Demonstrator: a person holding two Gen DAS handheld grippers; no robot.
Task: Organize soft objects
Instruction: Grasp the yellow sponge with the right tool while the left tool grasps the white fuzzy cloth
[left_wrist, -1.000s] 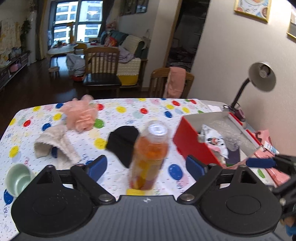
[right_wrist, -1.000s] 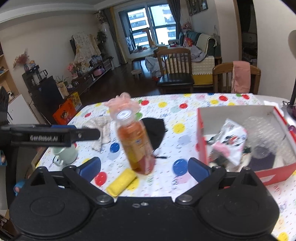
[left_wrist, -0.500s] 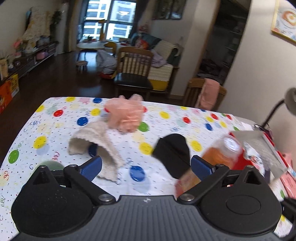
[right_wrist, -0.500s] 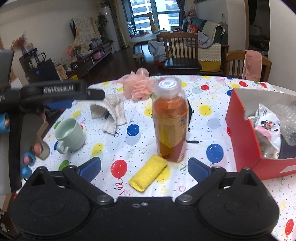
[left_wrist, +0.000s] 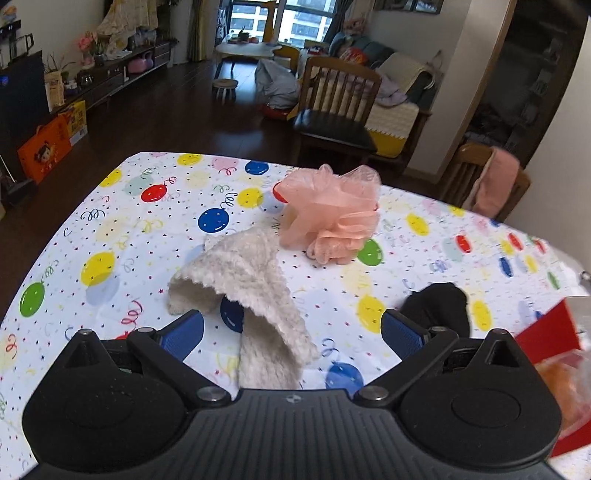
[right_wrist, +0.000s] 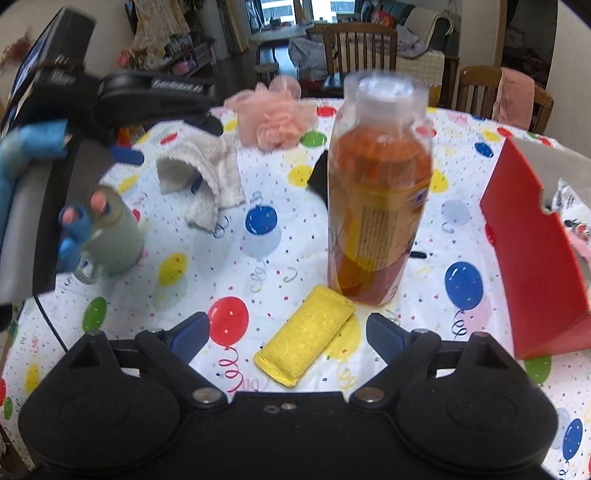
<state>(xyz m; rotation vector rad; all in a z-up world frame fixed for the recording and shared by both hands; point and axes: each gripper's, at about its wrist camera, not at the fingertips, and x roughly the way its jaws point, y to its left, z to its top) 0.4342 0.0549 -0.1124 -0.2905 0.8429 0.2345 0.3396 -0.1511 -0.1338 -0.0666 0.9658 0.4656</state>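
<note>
A cream knitted cloth (left_wrist: 247, 291) lies on the balloon-print table, between the open fingers of my left gripper (left_wrist: 291, 334); it also shows in the right wrist view (right_wrist: 207, 177). A pink mesh puff (left_wrist: 332, 218) lies behind it, and a black cloth (left_wrist: 436, 306) lies to the right. My right gripper (right_wrist: 288, 332) is open, with a yellow soft roll (right_wrist: 304, 345) lying between its fingers. The left gripper's body (right_wrist: 122, 92) shows at the upper left in the right wrist view.
An orange drink bottle (right_wrist: 376, 192) stands just behind the yellow roll. A red box (right_wrist: 532, 251) with packets stands at the right. A pale green mug (right_wrist: 114, 240) stands at the left. Wooden chairs (left_wrist: 336, 110) stand beyond the table's far edge.
My left gripper has swung left from the bottle and red box towards the cream cloth. My right gripper has moved closer to the yellow roll and bottle. Both stayed open.
</note>
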